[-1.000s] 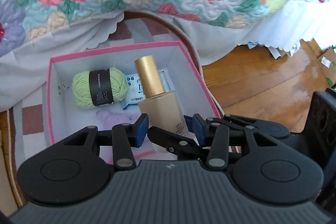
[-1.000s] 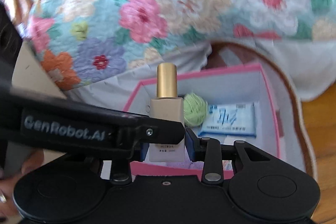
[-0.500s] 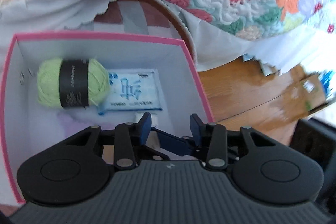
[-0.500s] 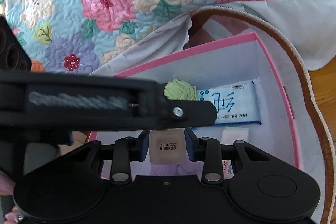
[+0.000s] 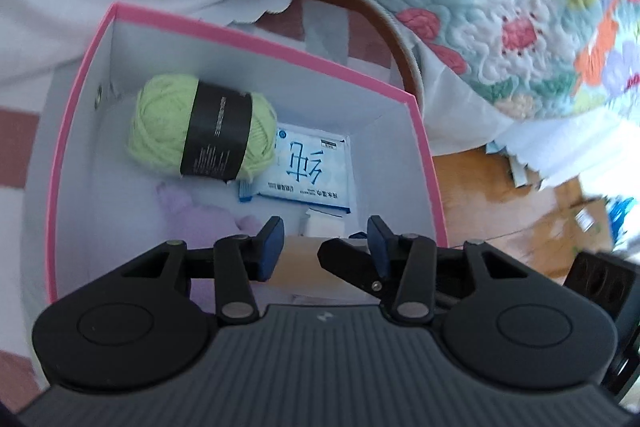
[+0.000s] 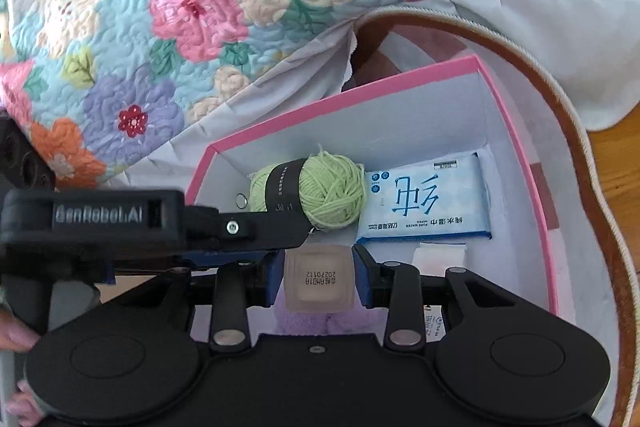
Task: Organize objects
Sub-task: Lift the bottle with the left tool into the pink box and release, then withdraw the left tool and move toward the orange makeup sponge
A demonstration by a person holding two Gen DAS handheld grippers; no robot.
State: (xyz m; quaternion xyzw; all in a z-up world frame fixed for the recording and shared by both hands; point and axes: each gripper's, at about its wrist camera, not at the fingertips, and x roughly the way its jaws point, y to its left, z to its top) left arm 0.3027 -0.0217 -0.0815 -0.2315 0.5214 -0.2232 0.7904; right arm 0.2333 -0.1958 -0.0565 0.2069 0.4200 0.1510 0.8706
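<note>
A beige bottle (image 6: 318, 279) lies tipped inside the pink-rimmed white box (image 6: 400, 79), its printed base facing the right wrist camera. My right gripper (image 6: 319, 275) has both blue pads against the bottle's sides, and its jaws are opening slightly. My left gripper (image 5: 326, 247) hangs over the box (image 5: 256, 39) with its jaws opening. The bottle (image 5: 300, 263) and a right gripper finger (image 5: 348, 259) sit in that gap, unpressed. A left gripper finger (image 6: 260, 227) crosses above the bottle. Green yarn (image 5: 160, 131), a blue wipes pack (image 5: 308, 171) and purple cloth (image 5: 200, 219) lie in the box.
A floral quilt (image 6: 200, 7) hangs close behind the box, which stands on a brown-edged mat (image 6: 560, 99). Wooden floor (image 5: 500, 195) and a cardboard carton (image 5: 592, 215) lie to the right. A person's hand (image 6: 12, 339) holds the left gripper.
The bottle went from upright above the box to tipped over and low inside it. My left gripper dropped closer over the box and rolled; its jaws narrowed, then widened.
</note>
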